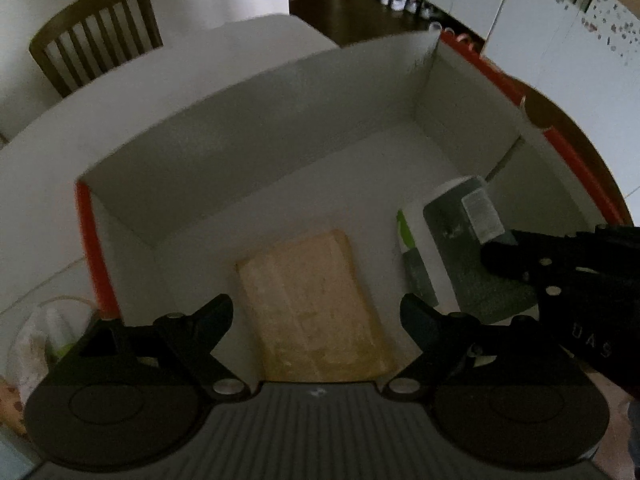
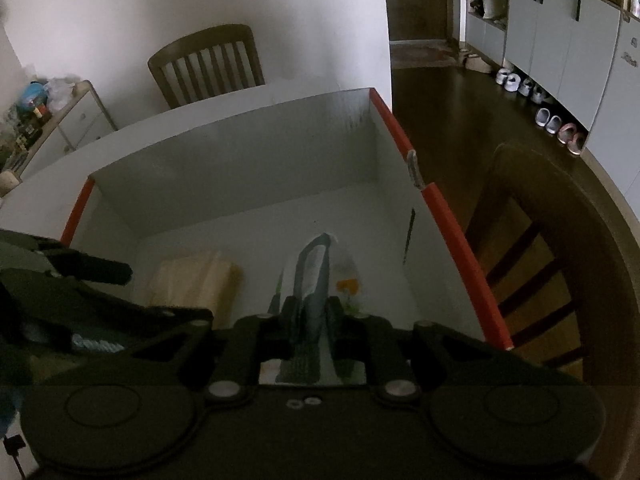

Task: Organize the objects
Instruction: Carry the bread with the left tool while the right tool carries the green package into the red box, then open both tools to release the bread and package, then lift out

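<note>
A white box with an orange rim (image 1: 96, 248) stands on the table. A tan flat packet (image 1: 304, 272) lies on its floor. My left gripper (image 1: 316, 308) hovers over the packet, open, its fingers on either side and clear of it. At the box's right, a grey, white and green pouch (image 1: 452, 232) stands on edge. In the right wrist view my right gripper (image 2: 314, 308) is shut on that pouch (image 2: 316, 264), pads pressed on its lower part. The tan packet (image 2: 192, 280) lies to the left, partly behind a left gripper finger (image 2: 104, 272).
A white table (image 1: 260, 36) carries the box, with a wooden chair (image 2: 208, 64) behind it and another chair (image 2: 560, 260) close to the box's right side. A plastic bag (image 1: 44, 336) sits left of the box. Shoes (image 2: 556, 124) line the cabinets.
</note>
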Available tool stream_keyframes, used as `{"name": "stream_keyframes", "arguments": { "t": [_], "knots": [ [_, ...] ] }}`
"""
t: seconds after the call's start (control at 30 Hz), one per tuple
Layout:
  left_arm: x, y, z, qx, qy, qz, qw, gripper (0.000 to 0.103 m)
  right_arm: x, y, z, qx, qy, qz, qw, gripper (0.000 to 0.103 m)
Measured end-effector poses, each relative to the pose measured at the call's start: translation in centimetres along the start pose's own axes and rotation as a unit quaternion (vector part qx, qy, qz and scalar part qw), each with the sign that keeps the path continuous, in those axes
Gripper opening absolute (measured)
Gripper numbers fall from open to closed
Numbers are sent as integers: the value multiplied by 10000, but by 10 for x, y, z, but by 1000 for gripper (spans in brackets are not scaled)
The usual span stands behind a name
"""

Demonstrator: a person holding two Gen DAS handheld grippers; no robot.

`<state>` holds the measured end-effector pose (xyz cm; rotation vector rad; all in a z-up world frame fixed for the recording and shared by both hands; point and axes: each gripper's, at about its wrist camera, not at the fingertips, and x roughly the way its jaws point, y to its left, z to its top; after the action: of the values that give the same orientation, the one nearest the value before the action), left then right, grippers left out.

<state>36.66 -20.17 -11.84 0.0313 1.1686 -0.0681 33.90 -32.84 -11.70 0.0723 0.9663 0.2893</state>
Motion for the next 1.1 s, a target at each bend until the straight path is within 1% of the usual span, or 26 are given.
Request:
{"name": "stream_keyframes", "arguments": {
  "t": [0.1,0.17,0.33,0.53,0.7,0.83,0.93,1.0,1.03,1.07,1.1],
  "knots": [
    [-12,3,-1,-97,-153,-125,9998,91,-7,0,0,-17,-40,-2,10000,16],
    [-21,6,-4,-189,-279,-135,9993,91,-11,0,-1,-39,-84,11,10000,17],
    [-50,14,-15,-276,-689,-241,9969,91,-27,9,-3,-263,-210,36,9994,19],
    [-90,25,-29,-311,-1137,-451,9920,91,-47,27,-4,-452,-407,90,9981,21],
    [-116,41,-48,-215,-1446,-557,9877,91,-65,45,-7,-570,-569,65,9967,26],
    [-131,51,-64,-183,-1565,-651,9854,91,-77,61,-12,-598,-695,84,9958,35],
    [-141,63,-79,-211,-1624,-718,9839,91,-84,75,-17,-651,-756,98,9950,38],
    [-146,71,-88,-212,-1662,-744,9831,91,-87,85,-21,-653,-776,130,9948,47],
    [-149,75,-93,-207,-1672,-741,9829,91,-88,89,-23,-645,-805,155,9945,58],
    [-152,80,-98,-200,-1690,-742,9826,91,-90,94,-25,-645,-836,164,9943,63],
    [-154,84,-103,-192,-1711,-743,9823,91,-91,99,-27,-655,-859,149,9940,64]
  ]
}}
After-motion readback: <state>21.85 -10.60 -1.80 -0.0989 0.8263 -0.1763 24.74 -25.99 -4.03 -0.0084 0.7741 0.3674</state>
